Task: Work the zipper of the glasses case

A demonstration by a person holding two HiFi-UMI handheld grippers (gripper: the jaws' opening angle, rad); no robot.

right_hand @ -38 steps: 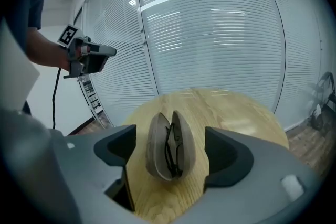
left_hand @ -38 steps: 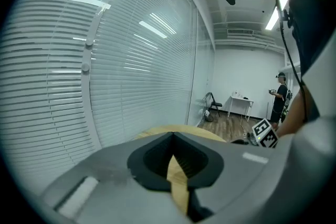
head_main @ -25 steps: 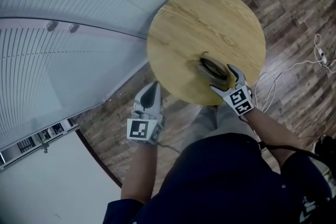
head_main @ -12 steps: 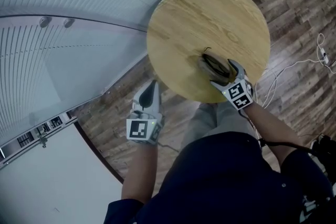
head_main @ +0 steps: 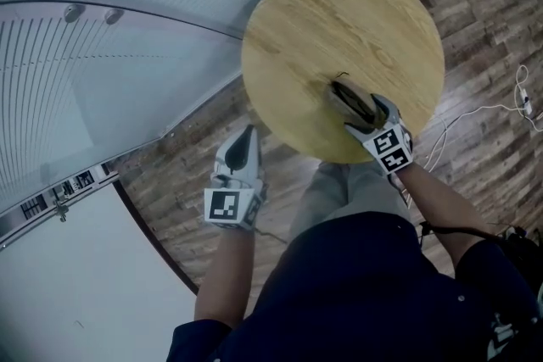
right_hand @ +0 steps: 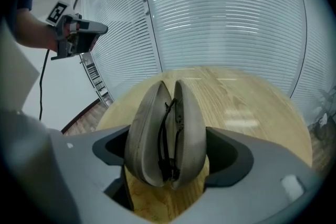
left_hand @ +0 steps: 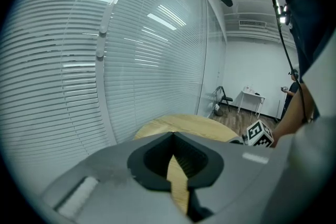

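Near 4 o'clock on the table [head_main: 322,21], clamps the glasses case [right_hand: 165,134] in the just-closing right gripper [head_main: 366,116], zipper part-open, pull untouched; holds the left gripper [head_main: 243,144] pressed together, idle.

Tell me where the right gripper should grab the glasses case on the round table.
Grip the glasses case across its domed shells at the near end, coming from the table's near edge. It stands on edge, gaping zipper seam up, so the shells face sideways. The right gripper, jaws just closing, already touches both.
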